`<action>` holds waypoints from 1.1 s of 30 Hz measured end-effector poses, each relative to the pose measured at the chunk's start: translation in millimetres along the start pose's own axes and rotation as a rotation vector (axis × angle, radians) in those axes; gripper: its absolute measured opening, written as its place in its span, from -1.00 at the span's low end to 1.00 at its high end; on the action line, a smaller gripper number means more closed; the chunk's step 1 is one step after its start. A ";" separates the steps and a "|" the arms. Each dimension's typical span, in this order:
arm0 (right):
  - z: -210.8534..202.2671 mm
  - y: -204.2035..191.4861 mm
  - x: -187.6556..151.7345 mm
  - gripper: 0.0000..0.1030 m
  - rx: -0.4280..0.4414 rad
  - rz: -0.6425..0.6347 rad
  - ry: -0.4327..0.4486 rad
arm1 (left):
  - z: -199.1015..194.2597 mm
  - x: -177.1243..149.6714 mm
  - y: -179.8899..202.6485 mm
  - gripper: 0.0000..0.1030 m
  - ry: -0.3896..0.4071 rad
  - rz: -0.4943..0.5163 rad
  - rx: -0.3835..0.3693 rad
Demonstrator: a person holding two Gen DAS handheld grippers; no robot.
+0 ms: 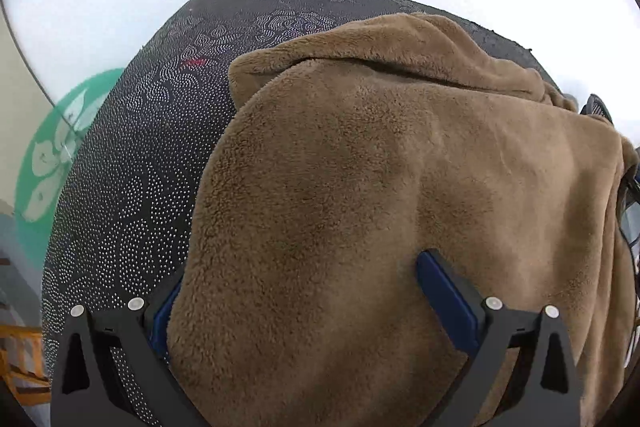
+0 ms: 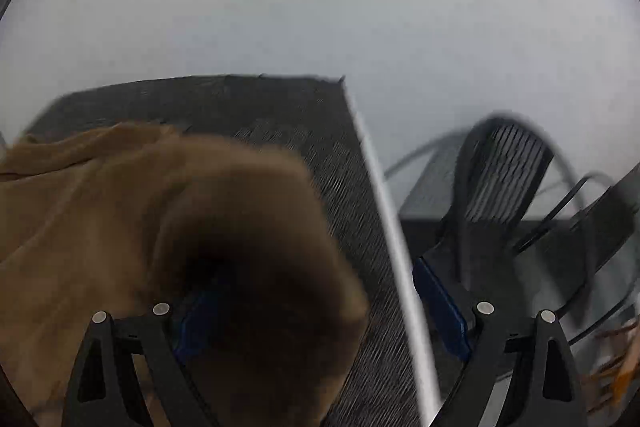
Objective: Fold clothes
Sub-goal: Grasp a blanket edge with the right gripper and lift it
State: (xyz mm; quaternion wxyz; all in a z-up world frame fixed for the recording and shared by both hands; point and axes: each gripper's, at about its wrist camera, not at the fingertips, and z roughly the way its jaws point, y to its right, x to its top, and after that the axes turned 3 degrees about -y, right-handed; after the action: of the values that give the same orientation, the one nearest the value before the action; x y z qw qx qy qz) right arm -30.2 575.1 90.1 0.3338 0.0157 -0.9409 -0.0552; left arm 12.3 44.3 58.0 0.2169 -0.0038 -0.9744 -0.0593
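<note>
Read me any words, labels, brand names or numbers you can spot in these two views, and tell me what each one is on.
No readable text in either view.
Green round shape: white leaf-like figures, no letters.
Small red mark on the dotted black table cover: too blurred to read.
Brown fleece garment: no tag or label showing.
Right wrist view: motion-blurred, nothing legible.

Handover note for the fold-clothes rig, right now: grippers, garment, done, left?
Left gripper: jaws open, straddling the near edge of the brown fleece garment, not clamped.
Right gripper: jaws open; a fleece fold bulges between them and hides the left pad. View is blurred.
Garment lies on the dark dotted table cover, far edge already turned over in a fold; its right side is at the table edge.
Left: grip, finish folding, flatten.
</note>
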 end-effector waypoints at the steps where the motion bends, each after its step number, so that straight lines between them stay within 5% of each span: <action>1: -5.3 3.6 -9.4 0.77 0.031 0.018 -0.004 | -0.4 -1.3 -0.6 0.99 0.007 0.000 0.001; 6: -36.1 11.7 -62.7 0.77 0.135 0.093 -0.022 | -2.5 -8.0 -3.5 0.99 0.041 0.003 0.004; 14: -45.7 -5.8 -105.6 0.73 0.149 0.042 -0.064 | 5.5 -0.1 4.1 0.99 0.071 0.002 0.007; 17: -40.9 -14.4 -102.4 0.29 0.172 0.027 -0.079 | 5.4 -1.5 3.1 0.99 0.082 0.004 0.001; 20: -39.1 -21.4 -100.6 0.06 0.191 0.007 -0.084 | 6.2 -0.7 2.8 0.99 0.089 0.006 -0.003; 27: -32.0 3.2 -96.5 -0.04 0.374 0.224 -0.084 | 9.9 4.0 6.7 0.99 0.100 0.005 -0.012; 29: -28.0 14.6 -96.0 -0.24 0.404 0.304 -0.081 | 8.4 2.1 7.4 0.99 0.101 0.006 -0.010; 33: -32.9 2.4 -89.2 -0.64 0.280 0.208 -0.056 | 9.2 1.6 7.4 0.99 0.102 0.005 -0.010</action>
State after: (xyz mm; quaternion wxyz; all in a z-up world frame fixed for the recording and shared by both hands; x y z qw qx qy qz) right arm 59.9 580.3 59.8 0.3059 -0.0368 -0.9449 0.1107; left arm 7.2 52.6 51.2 0.2666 -0.0043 -0.9617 -0.0639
